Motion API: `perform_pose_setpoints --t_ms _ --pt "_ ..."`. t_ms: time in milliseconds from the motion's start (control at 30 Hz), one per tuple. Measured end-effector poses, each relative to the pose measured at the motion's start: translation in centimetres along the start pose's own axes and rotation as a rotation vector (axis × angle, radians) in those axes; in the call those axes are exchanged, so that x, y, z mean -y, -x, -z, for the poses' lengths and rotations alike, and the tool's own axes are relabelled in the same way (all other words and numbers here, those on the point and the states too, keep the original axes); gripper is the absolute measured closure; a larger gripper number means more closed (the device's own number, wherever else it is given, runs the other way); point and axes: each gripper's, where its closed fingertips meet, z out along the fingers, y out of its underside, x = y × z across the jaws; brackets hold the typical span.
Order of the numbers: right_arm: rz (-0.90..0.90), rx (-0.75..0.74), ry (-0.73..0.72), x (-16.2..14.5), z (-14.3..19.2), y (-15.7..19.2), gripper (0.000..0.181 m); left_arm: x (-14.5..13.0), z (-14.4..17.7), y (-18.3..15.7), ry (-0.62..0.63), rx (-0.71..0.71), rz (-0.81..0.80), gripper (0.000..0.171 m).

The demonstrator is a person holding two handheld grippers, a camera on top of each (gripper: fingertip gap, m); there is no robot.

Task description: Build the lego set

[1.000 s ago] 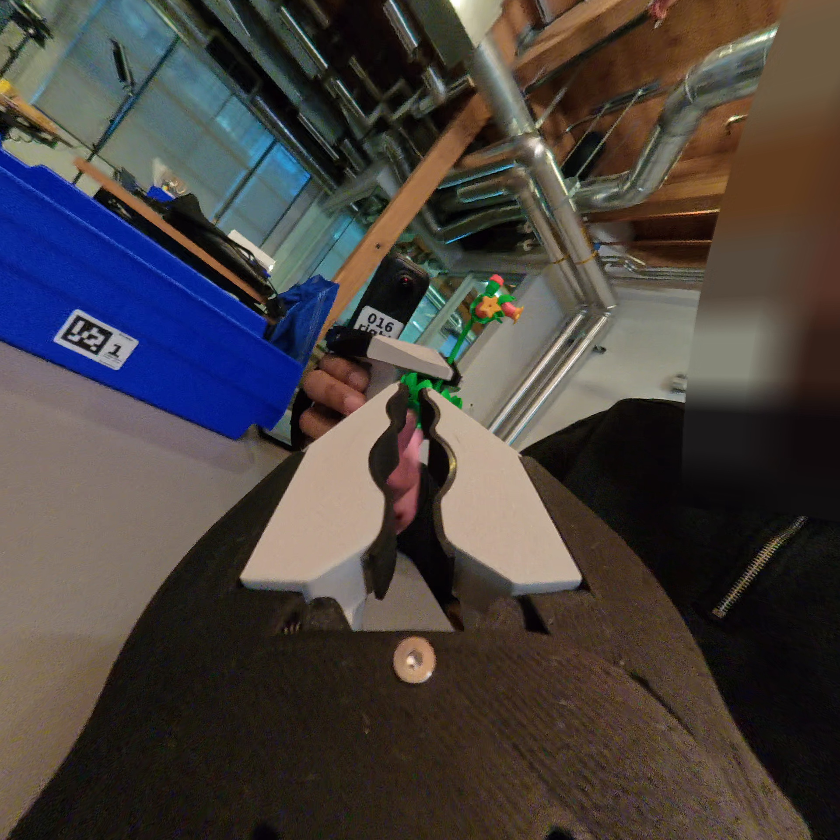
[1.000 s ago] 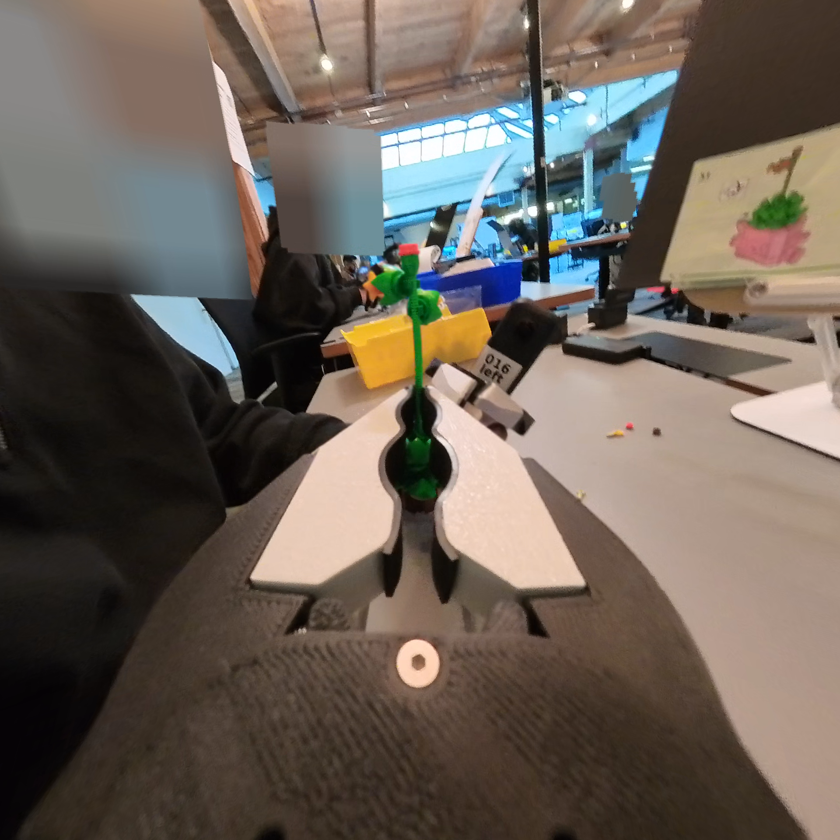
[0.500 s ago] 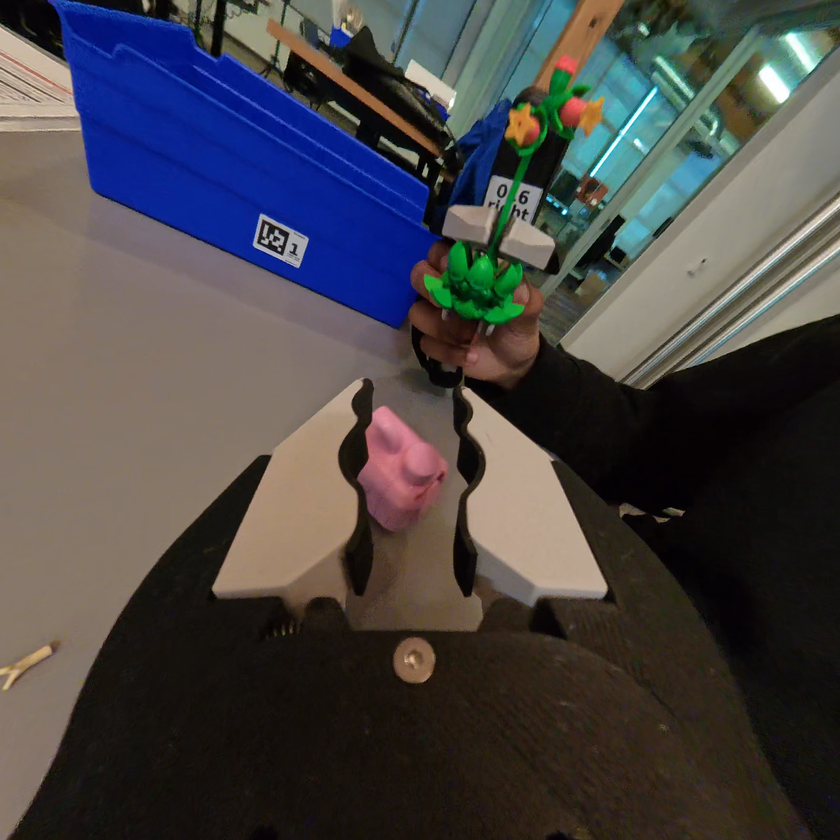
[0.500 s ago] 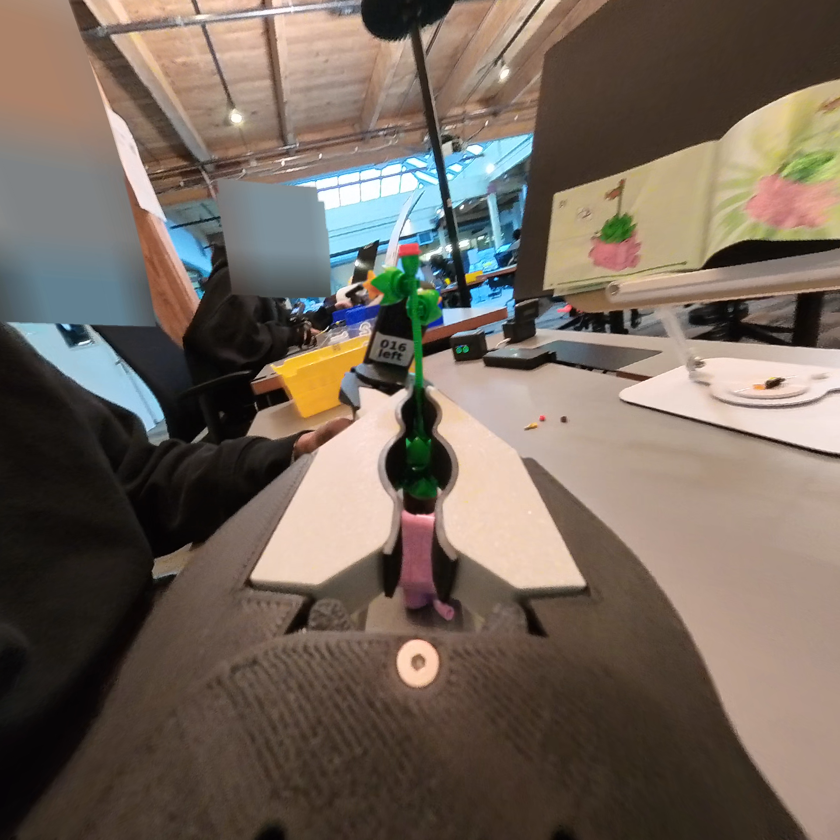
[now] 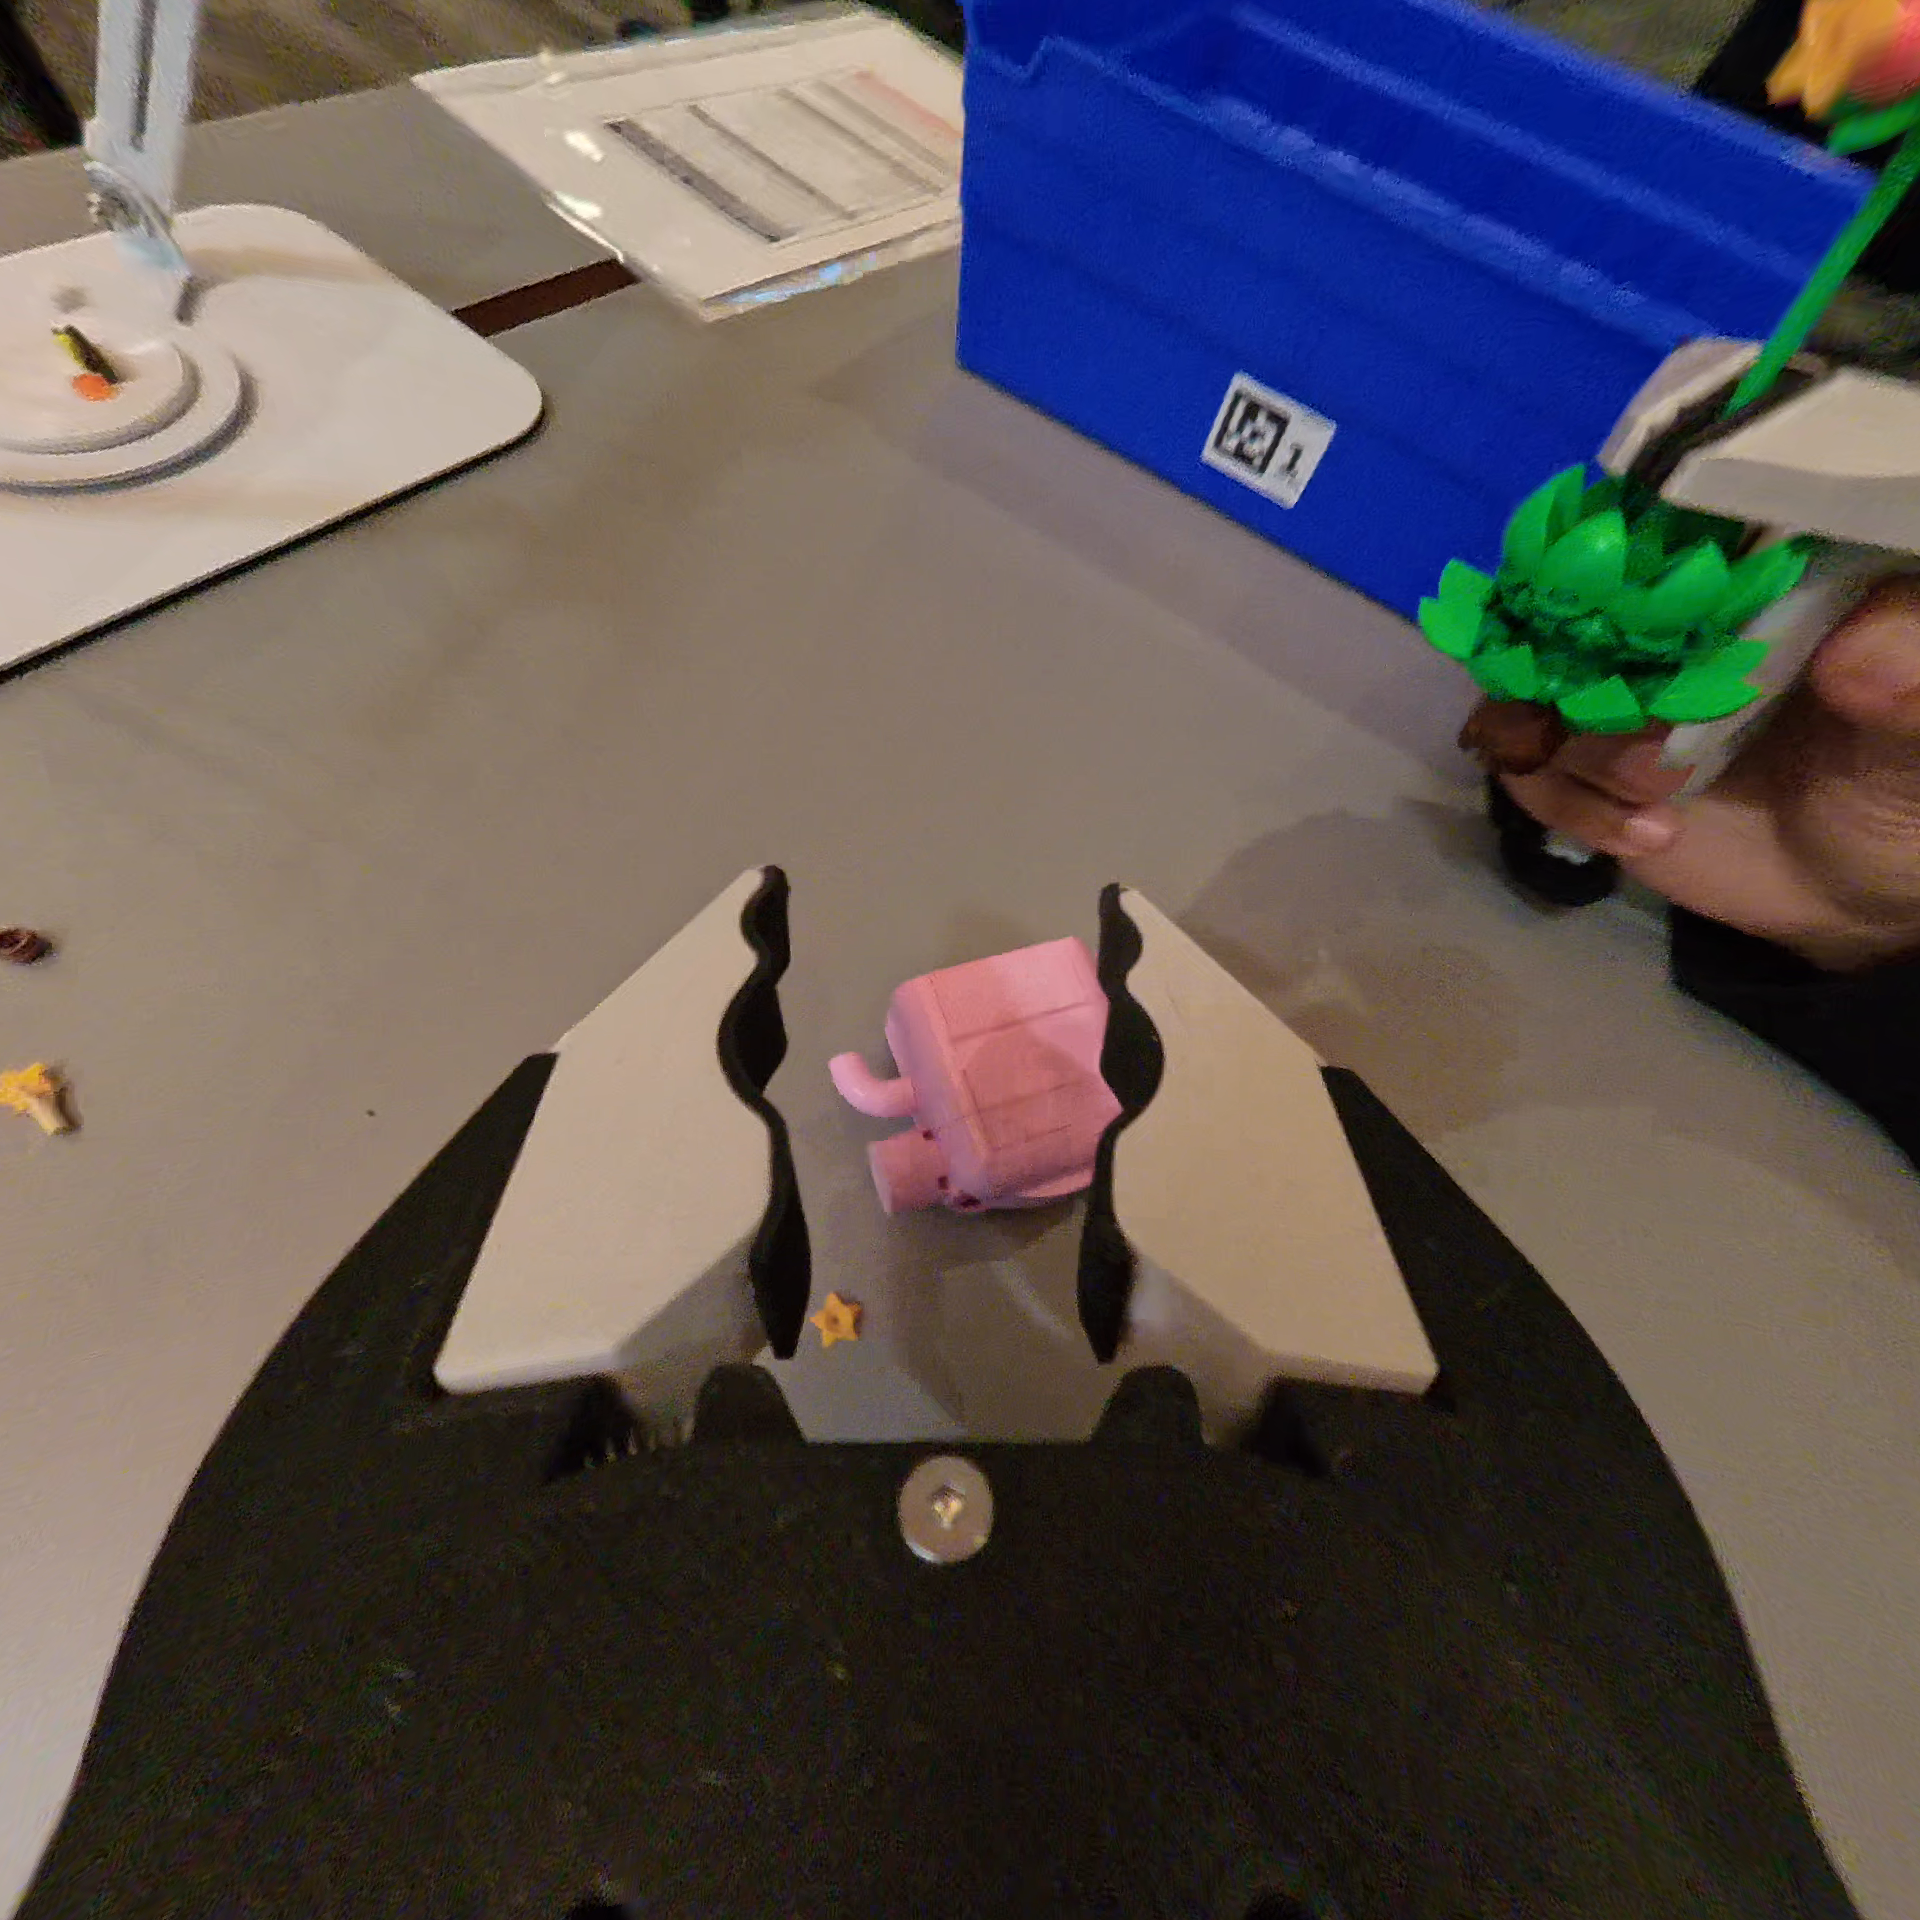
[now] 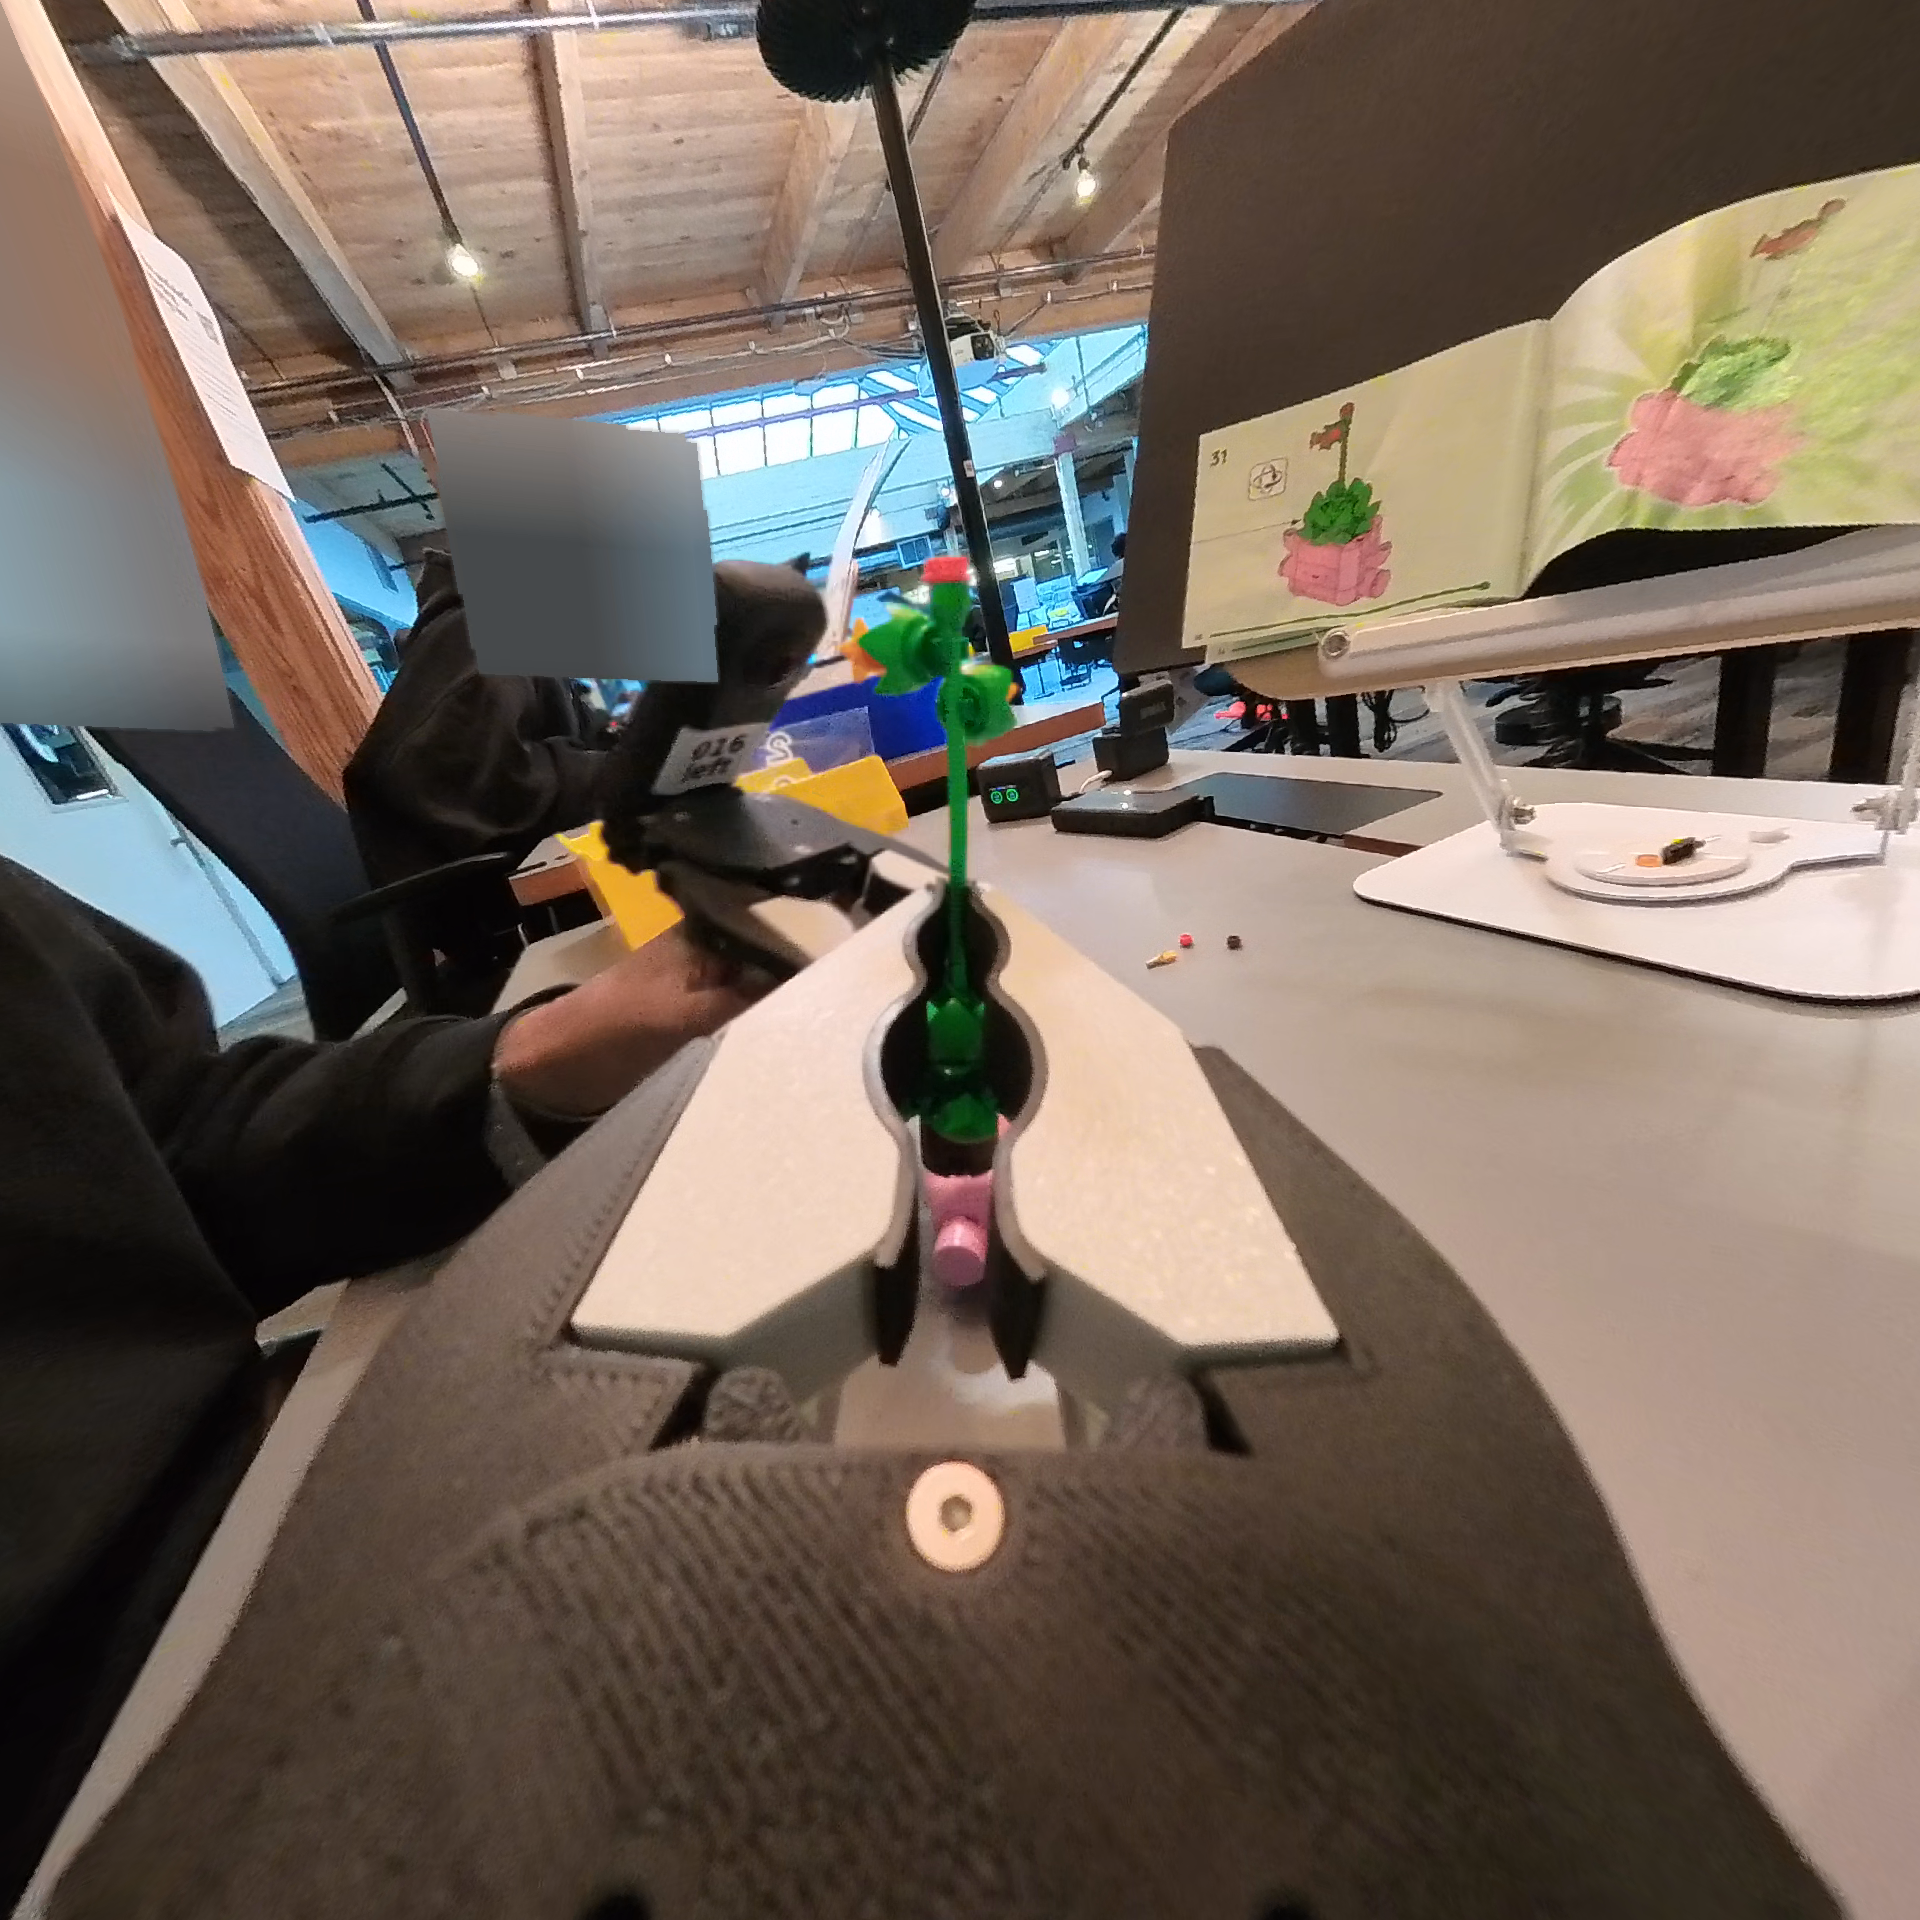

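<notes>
Tongs of the left gripper stand wide apart over the grey table, holding nothing. Between them the pink pig-shaped block lies on its side on the table, close against the right-hand finger; whether it touches that finger cannot be told. A small yellow star piece lies on the table just behind it, near the left finger's base.

The left wrist view alone shows the blue bin with a square black-and-white code sticker, the laminated sheet beside it, and loose bits at the left edge: a yellow piece and a dark brown one. It also shows the green leaf cluster from the side, with a brown stub under it, hanging below the right gripper's tips.

The right wrist view alone shows the right gripper closed on the green flower stem, which rises past the tips to green buds and a red top. Low between those fingers a pink piece shows. This view also has the open instruction booklet on its white stand, picturing a pink pot with green leaves, and the left gripper farther off with a white sticker on its body. Stickers and pages carry print.
</notes>
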Motion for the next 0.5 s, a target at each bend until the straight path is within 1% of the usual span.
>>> perform_pose_setpoints --t_ms 133,200,267,333,433,467,500 --pt "-0.004 0.005 0.004 -0.3 -0.1 0.1 0.181 -2.1 -0.5 -1.9 0.058 0.104 -0.102 0.101" --pt "-0.012 0.010 -0.001 -0.3 -0.1 0.1 0.181 -3.4 -0.7 -1.8 0.117 0.169 -0.166 0.101" --pt "-0.019 0.012 -0.014 0.0 0.1 0.1 0.181 -4.2 -0.4 -1.2 0.162 0.214 -0.186 0.102" --pt "-0.023 0.010 -0.031 0.3 0.3 0.0 0.181 -4.7 0.2 -1.0 0.170 0.199 -0.137 0.107" --pt "-0.028 0.004 -0.048 0.6 0.6 -0.1 0.181 -5.5 1.5 -0.2 0.167 0.193 -0.074 0.108" --pt "-0.031 0.003 -0.054 0.7 0.7 -0.2 0.181 -5.5 1.8 -0.2 0.155 0.167 -0.057 0.108" --pt "-0.035 0.003 -0.061 0.8 0.8 -0.2 0.181 -5.4 1.9 -0.9 0.134 0.110 -0.051 0.106"
